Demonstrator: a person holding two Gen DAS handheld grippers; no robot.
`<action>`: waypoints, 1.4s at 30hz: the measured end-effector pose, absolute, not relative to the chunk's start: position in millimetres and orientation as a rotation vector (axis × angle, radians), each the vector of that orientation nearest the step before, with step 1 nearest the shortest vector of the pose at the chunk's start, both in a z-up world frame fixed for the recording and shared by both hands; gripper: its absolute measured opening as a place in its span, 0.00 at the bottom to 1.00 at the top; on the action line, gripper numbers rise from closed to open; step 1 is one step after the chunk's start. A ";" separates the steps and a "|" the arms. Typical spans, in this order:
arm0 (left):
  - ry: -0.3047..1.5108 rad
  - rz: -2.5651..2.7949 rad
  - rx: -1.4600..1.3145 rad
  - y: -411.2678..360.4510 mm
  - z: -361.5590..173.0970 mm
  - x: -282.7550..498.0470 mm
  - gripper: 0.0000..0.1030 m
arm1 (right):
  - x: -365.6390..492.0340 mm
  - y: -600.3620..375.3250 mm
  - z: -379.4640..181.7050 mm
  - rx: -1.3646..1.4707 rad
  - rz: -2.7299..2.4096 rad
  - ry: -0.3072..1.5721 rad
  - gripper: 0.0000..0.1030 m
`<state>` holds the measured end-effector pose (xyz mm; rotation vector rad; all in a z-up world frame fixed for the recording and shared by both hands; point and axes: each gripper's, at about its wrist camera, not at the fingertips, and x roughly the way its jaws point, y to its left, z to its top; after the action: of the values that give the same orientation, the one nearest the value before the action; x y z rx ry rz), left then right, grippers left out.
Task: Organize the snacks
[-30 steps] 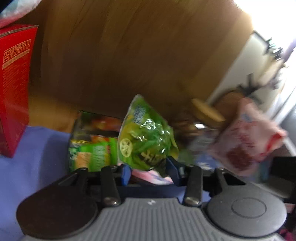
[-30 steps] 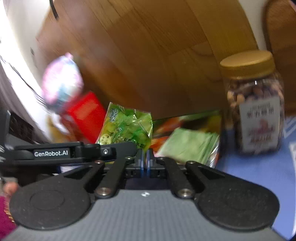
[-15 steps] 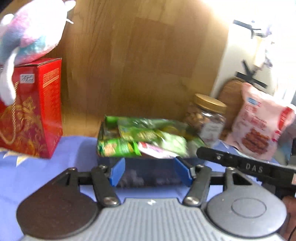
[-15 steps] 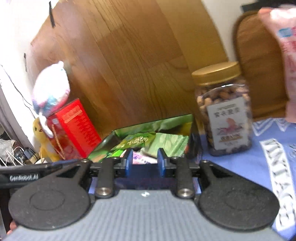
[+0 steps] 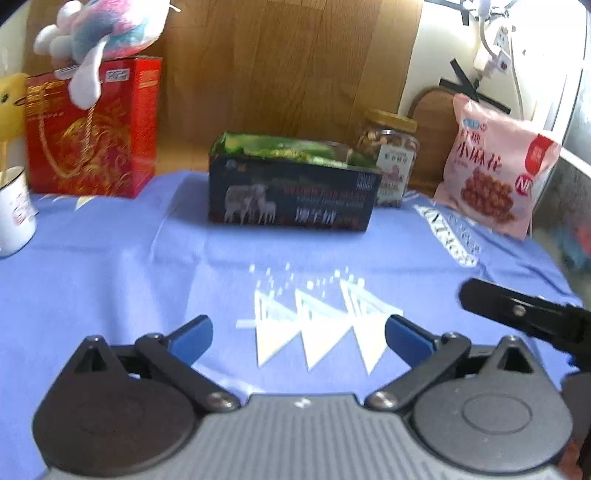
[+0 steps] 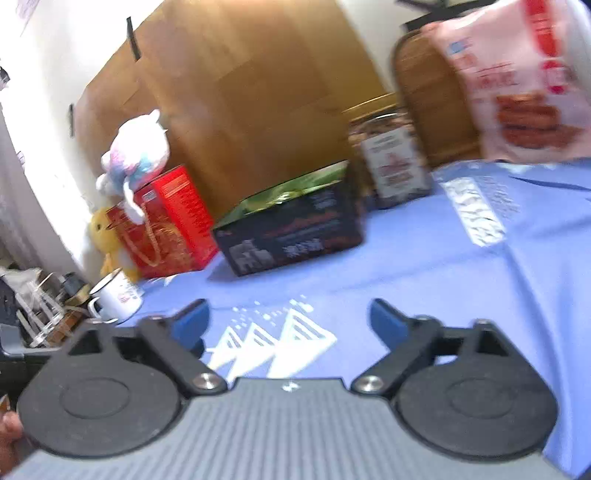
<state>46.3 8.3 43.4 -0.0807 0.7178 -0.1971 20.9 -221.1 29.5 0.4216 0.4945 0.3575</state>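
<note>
Now that the green bag sits in the dark snack box [image 5: 291, 195], both grippers have just opened wide; left gripper [image 5: 299, 334] and right gripper [image 6: 290, 319] hold nothing; that snack looks done

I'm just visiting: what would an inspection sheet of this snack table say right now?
Surface: blue cloth, white print.
Job's things: dark box with green packets; nut jar beside it; pink bag upright at the right.
Clutter: red box with plush toy on top; mug.
Grippers: left hand-held gripper and right hand-held gripper open, nothing between the jaws, just opened.
Cables: white cable on the wall.
Surroundings: wooden panel behind.
</note>
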 end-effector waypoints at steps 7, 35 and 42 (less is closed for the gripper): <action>0.728 -0.138 -0.053 0.8 26.5 12.7 1.00 | -14.2 -207.4 6.3 0.381 0.309 0.543 1.00; 0.570 0.146 0.180 -20.0 26.1 -19.9 1.00 | -34.1 -219.0 -2.3 0.450 0.235 0.536 1.00; 0.589 0.156 0.155 -17.1 24.4 -13.3 1.00 | -31.3 -222.5 -6.5 0.461 0.225 0.536 1.00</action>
<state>-13.3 -17.1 24.4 0.1549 0.5894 0.1556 -31.3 -222.5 -6.5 0.4613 0.5363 0.2255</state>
